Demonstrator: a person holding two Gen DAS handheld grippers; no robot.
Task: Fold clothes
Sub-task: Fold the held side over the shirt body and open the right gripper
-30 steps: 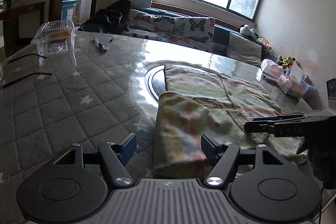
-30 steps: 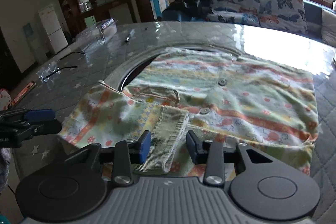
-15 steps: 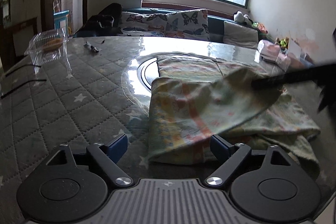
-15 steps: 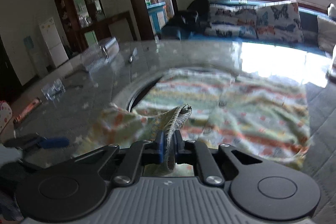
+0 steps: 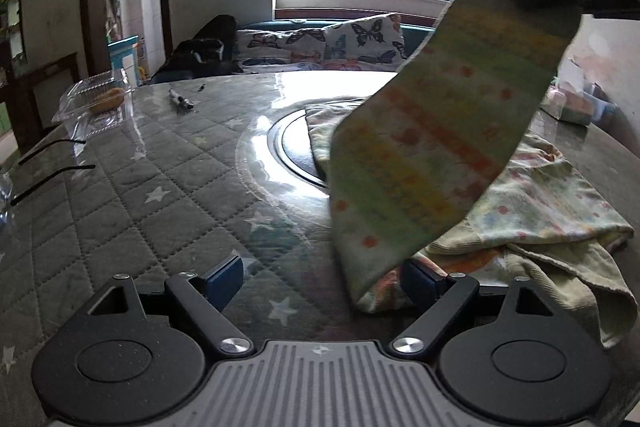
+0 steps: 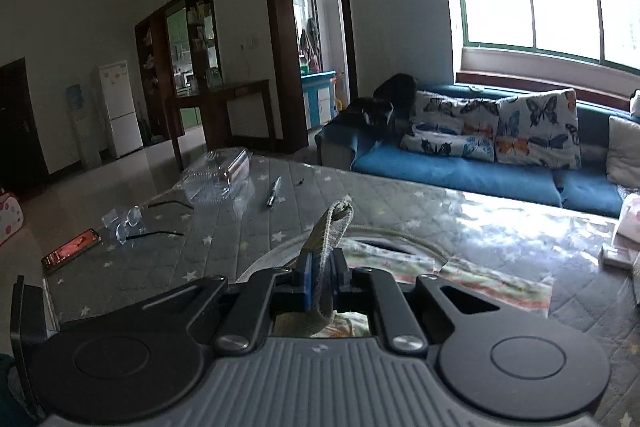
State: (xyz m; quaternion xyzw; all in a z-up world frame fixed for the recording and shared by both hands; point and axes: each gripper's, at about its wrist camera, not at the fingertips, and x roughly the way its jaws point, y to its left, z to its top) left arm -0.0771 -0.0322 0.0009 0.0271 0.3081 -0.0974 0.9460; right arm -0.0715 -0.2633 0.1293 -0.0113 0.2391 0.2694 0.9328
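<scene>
My right gripper is clenched on the ribbed cuff of a sleeve, the blue pads pressed against the fabric from both sides so that a short loop of the hem stands up between them. Seen from my left wrist, that sleeve hangs stretched in the air, running from the right gripper's tips at the upper right edge of the view down to the shirt, whose pale body with its bands of orange, yellow and green print lies rumpled on the table. The shirt sits partly over the round dark inset at the table's centre, and its near corner lies just in front of my left gripper, touching the right-hand pad. My left jaws are spread wide and hold nothing, hovering low over the quilted, star-patterned table cover under its glossy sheet. Further off on the table stand a clear plastic clamshell box with something yellow inside, a pen, a pair of glasses and a phone with a lit screen. Beyond the table runs a blue sofa with butterfly cushions under a bright window.
</scene>
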